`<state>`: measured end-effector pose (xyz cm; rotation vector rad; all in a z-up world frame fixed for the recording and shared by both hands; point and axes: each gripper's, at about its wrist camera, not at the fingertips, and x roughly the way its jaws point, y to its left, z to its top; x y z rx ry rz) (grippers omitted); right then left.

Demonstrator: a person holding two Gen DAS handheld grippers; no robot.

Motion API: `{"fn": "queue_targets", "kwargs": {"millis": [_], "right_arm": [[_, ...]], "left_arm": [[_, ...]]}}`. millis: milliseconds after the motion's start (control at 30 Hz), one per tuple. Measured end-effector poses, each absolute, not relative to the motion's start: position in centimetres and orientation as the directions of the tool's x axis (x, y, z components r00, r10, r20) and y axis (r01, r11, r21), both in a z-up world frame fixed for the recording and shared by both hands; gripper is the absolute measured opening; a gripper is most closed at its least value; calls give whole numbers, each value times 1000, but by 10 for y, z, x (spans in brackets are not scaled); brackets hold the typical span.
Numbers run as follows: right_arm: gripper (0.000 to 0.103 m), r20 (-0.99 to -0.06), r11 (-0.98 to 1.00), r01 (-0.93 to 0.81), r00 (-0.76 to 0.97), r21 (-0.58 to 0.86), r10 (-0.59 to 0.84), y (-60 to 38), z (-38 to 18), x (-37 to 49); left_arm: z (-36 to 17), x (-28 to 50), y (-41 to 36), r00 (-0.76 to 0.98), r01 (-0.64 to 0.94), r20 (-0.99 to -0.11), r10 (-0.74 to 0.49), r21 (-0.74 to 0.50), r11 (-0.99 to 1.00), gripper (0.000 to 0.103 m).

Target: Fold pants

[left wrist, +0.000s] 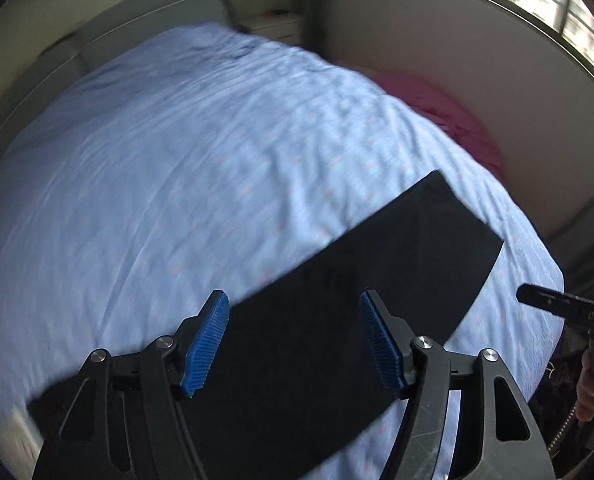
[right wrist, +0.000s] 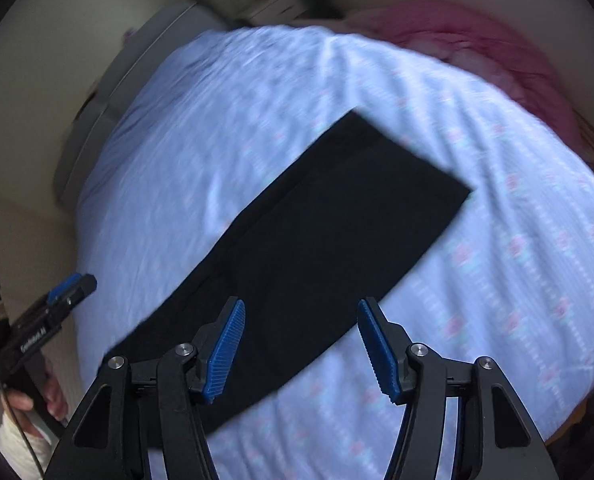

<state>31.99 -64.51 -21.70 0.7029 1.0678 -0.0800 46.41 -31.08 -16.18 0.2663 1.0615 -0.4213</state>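
While lying flat on the bed (left wrist: 145, 184), pants (right wrist: 337, 216) look light, soft, limp; best pinched at corners of the short edge. Left tongs (left wrist: 293, 340), right tongs (right wrist: 300, 346): wide, empty.

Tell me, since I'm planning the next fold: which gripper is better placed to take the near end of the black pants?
Left, narrowly. The left gripper hangs open right over the pants' near end, cloth spanning its whole gap. The right gripper, also open, sits at their side edge, partly over the blue bedsheet. Neither holds anything.
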Motion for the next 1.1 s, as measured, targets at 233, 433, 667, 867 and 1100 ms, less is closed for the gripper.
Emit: {"fn": "queue_targets", "kwargs": {"millis": [233, 433, 667, 867, 1100], "right_arm": [[60, -824, 873, 65, 372, 483, 428, -515, -201, 315], [60, -825, 864, -189, 259, 466, 502, -388, -187, 290], [60, -846, 857, -248, 184, 452, 500, -293, -205, 256], [60, -888, 902, -92, 155, 422, 432, -238, -234, 224], [60, -922, 925, 38, 103, 379, 374, -193, -257, 204]], "left_arm": [[-167, 356, -167, 427, 165, -902, -58, 15, 986, 68], [-168, 278, -64, 435, -43, -900, -17, -40, 998, 71], [-190, 222, 29, 433, -113, -900, -45, -104, 988, 75], [-205, 203, 95, 404, -69, -911, -86, -124, 990, 77], [-238, 210, 167, 362, -163, -925, -112, -181, 970, 78]]}}
